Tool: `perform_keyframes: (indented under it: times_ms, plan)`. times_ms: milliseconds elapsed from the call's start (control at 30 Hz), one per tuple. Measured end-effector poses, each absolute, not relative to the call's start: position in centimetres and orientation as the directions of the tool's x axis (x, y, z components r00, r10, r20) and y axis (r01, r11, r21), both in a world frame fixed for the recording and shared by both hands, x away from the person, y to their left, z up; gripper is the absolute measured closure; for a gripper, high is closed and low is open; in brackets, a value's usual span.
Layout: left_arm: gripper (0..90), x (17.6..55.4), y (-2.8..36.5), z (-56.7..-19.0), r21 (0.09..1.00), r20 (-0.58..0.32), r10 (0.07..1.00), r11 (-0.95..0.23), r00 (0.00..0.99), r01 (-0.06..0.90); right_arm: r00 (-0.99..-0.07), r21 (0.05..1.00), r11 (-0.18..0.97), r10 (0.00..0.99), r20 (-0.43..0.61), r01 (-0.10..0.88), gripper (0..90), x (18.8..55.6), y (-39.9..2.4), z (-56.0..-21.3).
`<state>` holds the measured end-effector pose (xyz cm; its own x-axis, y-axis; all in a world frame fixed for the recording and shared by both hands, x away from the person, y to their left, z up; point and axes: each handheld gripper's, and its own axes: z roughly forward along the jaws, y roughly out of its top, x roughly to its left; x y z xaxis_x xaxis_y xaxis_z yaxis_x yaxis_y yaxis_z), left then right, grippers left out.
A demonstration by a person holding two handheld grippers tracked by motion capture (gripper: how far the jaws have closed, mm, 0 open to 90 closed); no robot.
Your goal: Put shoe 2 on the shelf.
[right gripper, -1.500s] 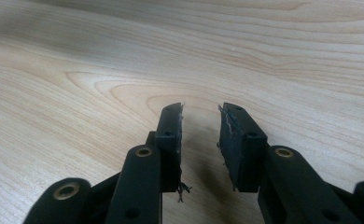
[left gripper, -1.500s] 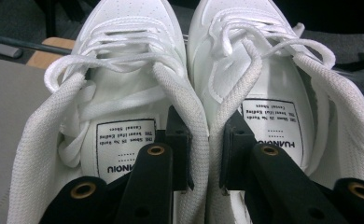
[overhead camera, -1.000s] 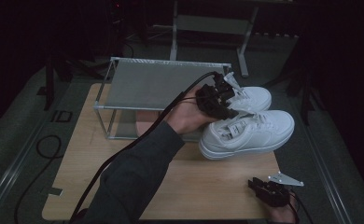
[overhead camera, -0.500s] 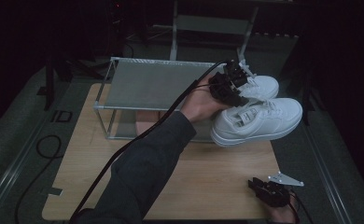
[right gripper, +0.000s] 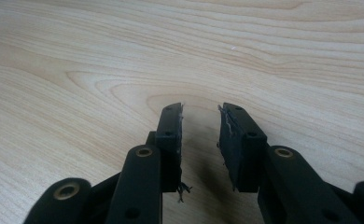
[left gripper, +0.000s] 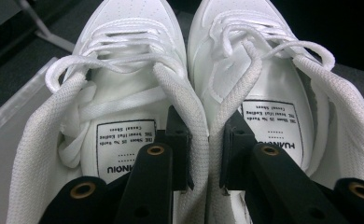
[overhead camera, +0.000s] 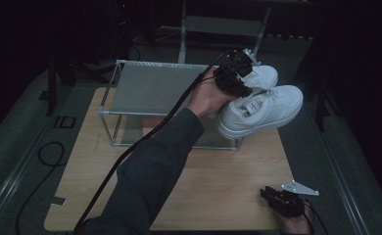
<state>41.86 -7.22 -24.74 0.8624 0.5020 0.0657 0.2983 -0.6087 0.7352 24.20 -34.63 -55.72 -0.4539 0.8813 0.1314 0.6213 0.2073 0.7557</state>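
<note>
White leather sneakers (overhead camera: 260, 105), a pair, hang pinched by their two inner collars in our left gripper (left gripper: 206, 154), above the tabletop (overhead camera: 218, 181) beside the metal-framed shoe rack (overhead camera: 150, 90). We should keep them level. Our right gripper (right gripper: 201, 140) rests parted, empty.

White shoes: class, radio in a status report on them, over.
Left hand-held gripper pinching both white shoes by inner collars, above the rack. Right hand-held gripper open over the table. Path clear.

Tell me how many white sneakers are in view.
2. Both are pinched together by their inner collars in the left gripper, held above the table's far right by the rack: the nearer sneaker in front, the farther sneaker behind it.
</note>
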Motion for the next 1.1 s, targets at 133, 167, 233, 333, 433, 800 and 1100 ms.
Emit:
perform_keyframes:
  times_ms: [133, 167, 233, 333, 433, 800, 1100]
  plan:
    - [77.0, 42.5, -7.0, -24.9, 0.737, 0.049, 0.529, -0.591, 0.847, 0.326, -0.454, 0.756, 0.207, 0.881, 0.132, 0.621, 68.7, 24.2, -34.6, -55.7]
    - [77.0, 42.7, -7.0, -24.9, 0.739, 0.050, 0.535, -0.588, 0.843, 0.329, -0.454, 0.756, 0.207, 0.881, 0.131, 0.621, 68.7, 24.2, -34.6, -55.7]
    - [77.0, 43.0, -7.0, -24.9, 0.737, 0.049, 0.553, -0.582, 0.832, 0.343, -0.454, 0.756, 0.207, 0.881, 0.131, 0.621, 68.7, 24.2, -34.6, -55.7]
    - [77.0, 43.4, -7.0, -25.0, 0.734, 0.038, 0.582, -0.568, 0.812, 0.373, -0.453, 0.756, 0.206, 0.882, 0.132, 0.622, 68.8, 24.2, -34.6, -55.7]
    - [77.0, 43.9, -6.8, -25.1, 0.727, 0.029, 0.611, -0.556, 0.791, 0.403, -0.454, 0.756, 0.207, 0.881, 0.132, 0.621, 68.7, 24.2, -34.6, -55.7]
    - [77.0, 45.4, -6.6, -25.7, 0.729, 0.027, 0.701, -0.502, 0.712, 0.466, -0.452, 0.756, 0.205, 0.882, 0.134, 0.622, 68.7, 24.2, -34.6, -55.7]
    - [76.8, 46.6, -6.5, -26.3, 0.723, 0.020, 0.758, -0.461, 0.652, 0.515, -0.453, 0.754, 0.206, 0.881, 0.134, 0.624, 68.8, 24.1, -34.7, -55.7]
